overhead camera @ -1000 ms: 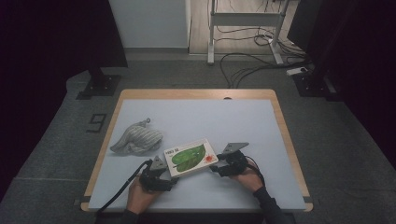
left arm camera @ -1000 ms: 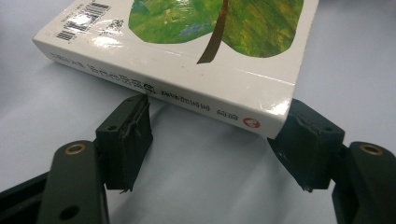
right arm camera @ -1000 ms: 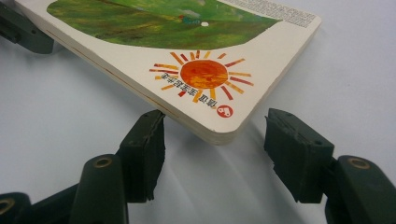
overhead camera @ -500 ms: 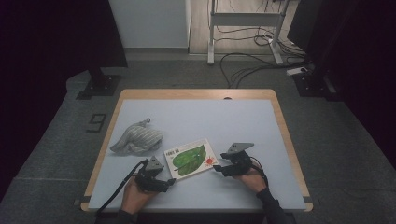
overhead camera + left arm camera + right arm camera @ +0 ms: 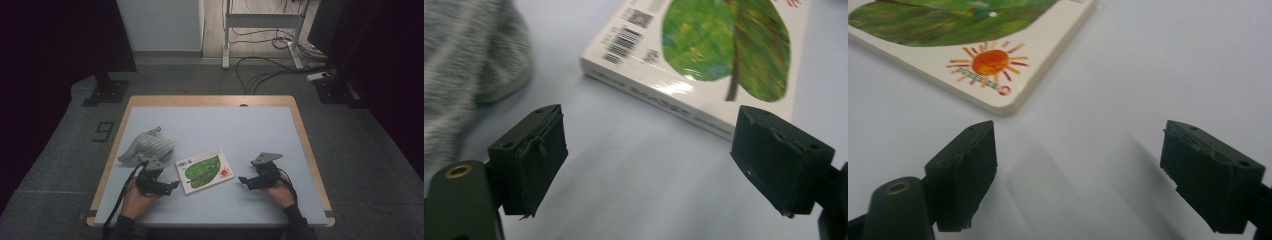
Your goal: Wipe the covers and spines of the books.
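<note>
The book (image 5: pixel 204 170) lies flat on the pale table (image 5: pixel 260 135), near its front edge, cover up with a big green leaf and a small orange sun. It looks like a thick board book: stiff, fairly light, with a glossy cover that would probably slip under the pads, and rounded corners. Lying flat, it gives no face to pinch from above; the best hold is likely across its thickness at an edge or corner, once one side is tipped up or slid over the table edge.

Left of the book, just beside its spine side, is the left gripper (image 5: pixel 171 186); its jaws stand wide apart with nothing between them and have just been opening. In the left gripper view the book (image 5: pixel 704 60) lies just ahead of the left gripper (image 5: pixel 649 165).

Right of the book, a little apart from the sun corner, the right gripper (image 5: pixel 243 180) is likewise spread, empty, and has just been opening.

Beyond the book's left end sits a grey striped cloth bundle (image 5: pixel 145 148), soft and slumped
</note>
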Demonstrator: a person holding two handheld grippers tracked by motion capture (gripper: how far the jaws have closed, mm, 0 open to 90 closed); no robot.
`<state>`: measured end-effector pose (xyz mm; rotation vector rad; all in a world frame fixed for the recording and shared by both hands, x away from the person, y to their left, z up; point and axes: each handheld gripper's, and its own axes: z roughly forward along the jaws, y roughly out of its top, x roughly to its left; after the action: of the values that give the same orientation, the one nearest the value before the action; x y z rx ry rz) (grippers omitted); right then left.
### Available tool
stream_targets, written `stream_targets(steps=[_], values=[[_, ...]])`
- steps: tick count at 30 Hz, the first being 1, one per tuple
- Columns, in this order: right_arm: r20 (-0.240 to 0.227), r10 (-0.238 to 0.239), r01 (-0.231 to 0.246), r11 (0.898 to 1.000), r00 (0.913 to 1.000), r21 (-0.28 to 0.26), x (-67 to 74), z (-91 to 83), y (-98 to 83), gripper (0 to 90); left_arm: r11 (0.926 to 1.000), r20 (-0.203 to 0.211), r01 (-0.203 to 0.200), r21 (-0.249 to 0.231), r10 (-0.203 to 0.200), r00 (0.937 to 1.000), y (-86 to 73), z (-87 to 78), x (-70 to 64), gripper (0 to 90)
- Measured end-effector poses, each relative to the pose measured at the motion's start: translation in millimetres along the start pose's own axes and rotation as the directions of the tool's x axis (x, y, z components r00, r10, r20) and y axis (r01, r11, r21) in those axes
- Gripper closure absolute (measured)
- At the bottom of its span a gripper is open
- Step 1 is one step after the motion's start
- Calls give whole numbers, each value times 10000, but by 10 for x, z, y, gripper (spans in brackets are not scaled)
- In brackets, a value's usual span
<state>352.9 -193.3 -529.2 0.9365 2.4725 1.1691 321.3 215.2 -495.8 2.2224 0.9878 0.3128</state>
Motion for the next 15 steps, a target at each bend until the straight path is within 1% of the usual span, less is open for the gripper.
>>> stream_targets(steps=[2,3,5,6,7,9,11,13,15], values=[[192,99,-99,10000,9998,8,-25,-18,-30,130,9999,-164,-89,56,89,9998,29,-22,31,142],[240,149,-152,9998,9996,125,-35,-22,-41,128,10000,-172,-60,27,61,9998,42,-33,48,140],[474,27,-43,9994,9989,341,-50,-23,-62,116,10000,-147,52,-22,-52,9999,70,-56,91,137],[508,4,-23,9993,9987,361,-57,-19,-72,104,9999,-114,94,-47,-94,9999,81,-69,110,134],[428,41,-56,9994,9991,332,-64,-19,-77,92,9999,-101,89,-54,-90,9999,93,-82,128,126],[456,115,-128,9995,9989,274,-65,-25,-80,48,10000,-130,89,-27,-89,9999,119,-111,161,117],[453,94,-110,9993,9989,349,-67,-16,-80,38,9999,-95,114,-72,-114,9999,143,-137,199,102],[519,-104,74,9984,9986,560,-47,4,-74,24,9997,-25,230,-118,-230,9997,166,-163,238,100],[517,-94,66,9985,9986,543,-53,5,-76,23,9994,-2,276,-186,-276,9996,201,-201,283,93]])
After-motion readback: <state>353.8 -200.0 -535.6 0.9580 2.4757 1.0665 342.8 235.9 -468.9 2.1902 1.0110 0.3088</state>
